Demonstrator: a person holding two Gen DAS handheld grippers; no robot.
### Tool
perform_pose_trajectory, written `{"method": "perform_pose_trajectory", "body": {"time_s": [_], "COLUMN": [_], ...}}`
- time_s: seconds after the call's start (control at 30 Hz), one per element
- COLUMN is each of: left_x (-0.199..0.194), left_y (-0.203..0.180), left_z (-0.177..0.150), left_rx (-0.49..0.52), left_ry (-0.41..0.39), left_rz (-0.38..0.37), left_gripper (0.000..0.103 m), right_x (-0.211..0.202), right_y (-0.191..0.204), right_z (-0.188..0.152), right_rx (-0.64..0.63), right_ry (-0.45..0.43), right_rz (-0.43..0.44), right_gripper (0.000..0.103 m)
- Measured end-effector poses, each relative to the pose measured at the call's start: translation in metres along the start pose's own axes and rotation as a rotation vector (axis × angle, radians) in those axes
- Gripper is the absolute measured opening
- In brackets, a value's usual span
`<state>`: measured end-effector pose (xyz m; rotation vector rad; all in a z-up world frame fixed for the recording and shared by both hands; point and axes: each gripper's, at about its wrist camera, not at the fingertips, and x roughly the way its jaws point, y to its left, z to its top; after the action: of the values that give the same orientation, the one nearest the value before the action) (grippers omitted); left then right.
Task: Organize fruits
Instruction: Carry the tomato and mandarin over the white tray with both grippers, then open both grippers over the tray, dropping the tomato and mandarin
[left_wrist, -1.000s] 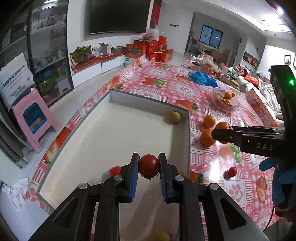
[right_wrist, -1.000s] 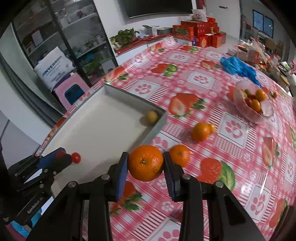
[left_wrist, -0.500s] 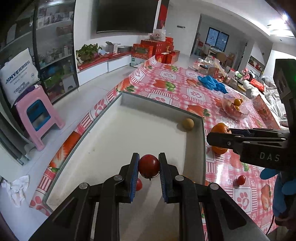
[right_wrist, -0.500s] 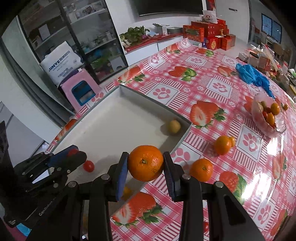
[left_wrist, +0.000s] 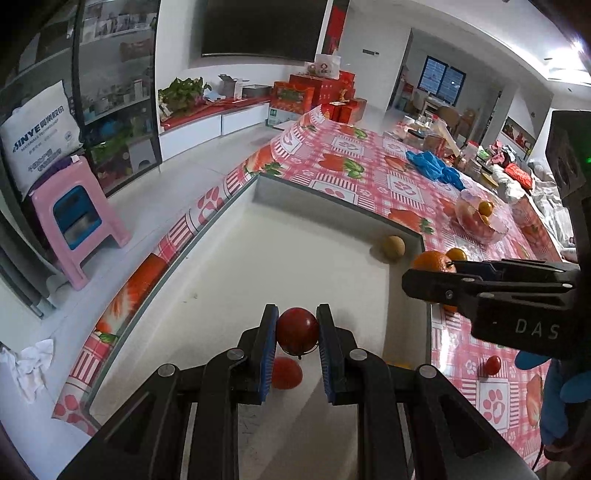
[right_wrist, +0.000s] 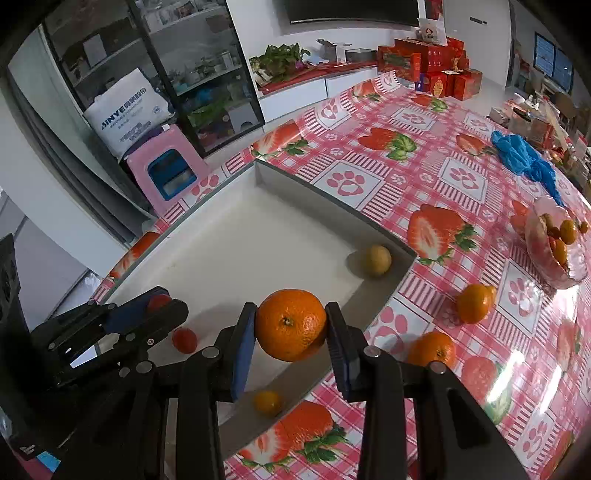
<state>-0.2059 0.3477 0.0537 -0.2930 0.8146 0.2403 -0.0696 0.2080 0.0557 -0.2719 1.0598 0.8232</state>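
Fruits ride pinched above the tray (left_wrist: 332, 206): left claw (left_wrist: 297, 332) grips a tomato (left_wrist: 297, 329), right claw (right_wrist: 290, 328) an orange (right_wrist: 290, 324), likely for sorting.

A lived-in home — wall-mounted television (left_wrist: 264, 27), glass-fronted cabinet (right_wrist: 166, 74), pink stool (left_wrist: 75, 214), and a long table in strawberry-print tablecloth (right_wrist: 424, 166) — family clutter beyond.

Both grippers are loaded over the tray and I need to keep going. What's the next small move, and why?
Probably lower the left gripper and release its tomato beside the loose tomato on the tray floor: it hangs directly above it. The right gripper holds its orange at the tray's edge; it can follow.
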Motion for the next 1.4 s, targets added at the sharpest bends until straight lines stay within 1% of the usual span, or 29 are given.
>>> {"method": "perform_pose_trajectory", "body": {"time_s": [0.37, 0.77, 0.8, 0.83, 0.87, 0.9, 0.93, 0.97, 1.0, 1.03, 1.07, 1.13, 1.2, 1.4], "left_x": [0.017, 0.026, 0.027, 0.028, 0.029, 0.029, 0.030, 0.029, 0.026, 0.021, 0.016, 0.015, 0.015, 0.015], "left_y": [0.004, 0.007, 0.007, 0.008, 0.008, 0.008, 0.009, 0.010, 0.011, 0.012, 0.012, 0.012, 0.012, 0.010], "left_z": [0.002, -0.002, -0.002, -0.003, -0.003, -0.004, -0.005, -0.006, -0.007, -0.007, -0.006, -0.005, -0.004, -0.008], "left_rx": [-0.017, -0.025, -0.025, -0.025, -0.025, -0.026, -0.027, -0.032, -0.039, -0.049, -0.050, -0.036, -0.035, -0.038], "left_ry": [0.028, 0.059, 0.063, 0.067, 0.070, 0.074, 0.078, 0.075, 0.061, 0.032, 0.007, 0.017, 0.021, 0.037], "left_rz": [-0.006, -0.004, -0.001, 0.005, 0.008, 0.011, 0.016, 0.025, 0.033, 0.041, 0.038, 0.038, 0.049, 0.063], "left_gripper": [0.022, 0.022, 0.022, 0.023, 0.023, 0.025, 0.044, 0.060, 0.086, 0.089, 0.089, 0.089, 0.089, 0.089], "right_x": [0.025, 0.033, 0.033, 0.032, 0.031, 0.030, 0.029, 0.028, 0.027, 0.026, 0.025, 0.023, 0.019, 0.006], "right_y": [0.000, -0.006, -0.006, -0.005, -0.004, -0.004, -0.003, -0.002, -0.001, 0.000, 0.001, 0.002, 0.003, 0.001], "right_z": [0.000, -0.001, -0.001, 0.000, 0.000, 0.000, 0.000, 0.000, 0.000, 0.000, 0.001, 0.000, -0.001, -0.004], "right_rx": [0.008, 0.024, 0.024, 0.023, 0.020, 0.017, 0.014, 0.012, 0.009, 0.006, 0.004, 0.001, -0.006, -0.030], "right_ry": [0.051, 0.075, 0.073, 0.071, 0.068, 0.064, 0.061, 0.058, 0.057, 0.055, 0.054, 0.049, 0.040, 0.011], "right_rz": [0.004, 0.014, 0.016, 0.018, 0.016, 0.013, 0.011, 0.009, 0.006, 0.002, -0.001, -0.004, -0.004, -0.045], "right_gripper": [0.040, 0.041, 0.042, 0.048, 0.055, 0.059, 0.064, 0.066, 0.067, 0.072, 0.076, 0.080, 0.081, 0.086]}}
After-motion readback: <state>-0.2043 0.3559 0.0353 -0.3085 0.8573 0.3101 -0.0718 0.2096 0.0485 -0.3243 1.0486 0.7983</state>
